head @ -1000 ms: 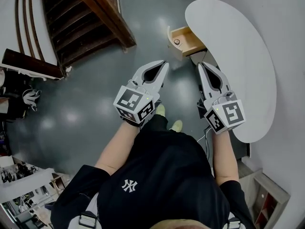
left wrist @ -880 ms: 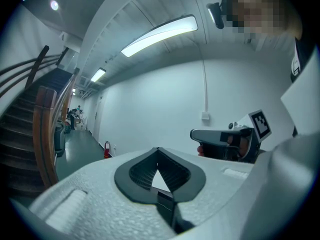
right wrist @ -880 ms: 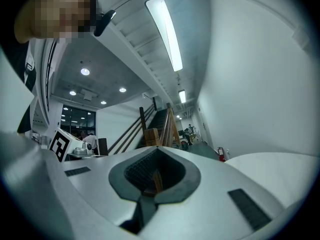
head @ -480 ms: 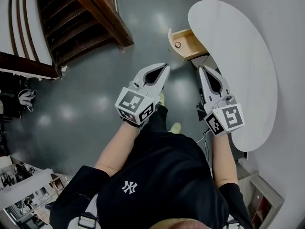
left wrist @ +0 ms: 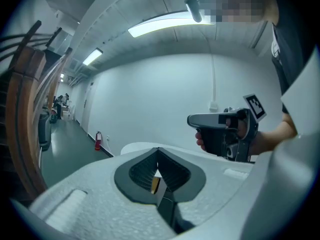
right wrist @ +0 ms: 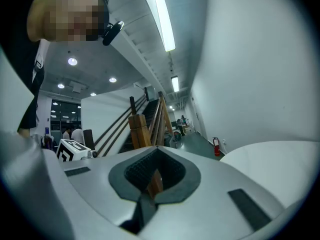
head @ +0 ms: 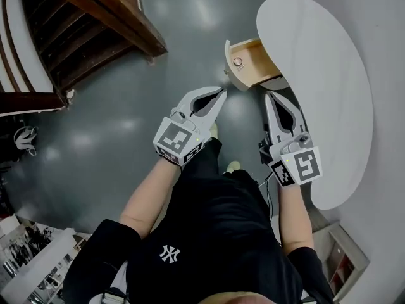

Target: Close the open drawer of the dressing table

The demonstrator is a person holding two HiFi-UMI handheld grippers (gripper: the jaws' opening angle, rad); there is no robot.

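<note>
The drawer (head: 254, 60) is seen pulled out from under the white table (head: 316, 75), at the end farthest from the person. Its wooden inside is laid open, and a round knob (head: 238, 61) is carried on its pale front. Nothing can be made out inside it.

The left gripper (head: 221, 93) is held with its jaws pressed together and nothing between them. Its tip is near the drawer front but clearly apart from it. The right gripper (head: 268, 95) is likewise closed and empty, and is held beside the table's edge, just short of the drawer's side. Both are pointed towards the drawer over the grey floor (head: 126, 119).

The step in hand is judged to be the approach, as no contact has yet been made and the drawer is not yet moved.

For the next move no grip is called for. The closed left tip would need to be brought against the front, close to the knob, and pressed straight in along the drawer's line of travel until the front sits flush. An off-centre push is best avoided, since the drawer could be skewed and jammed.
</note>
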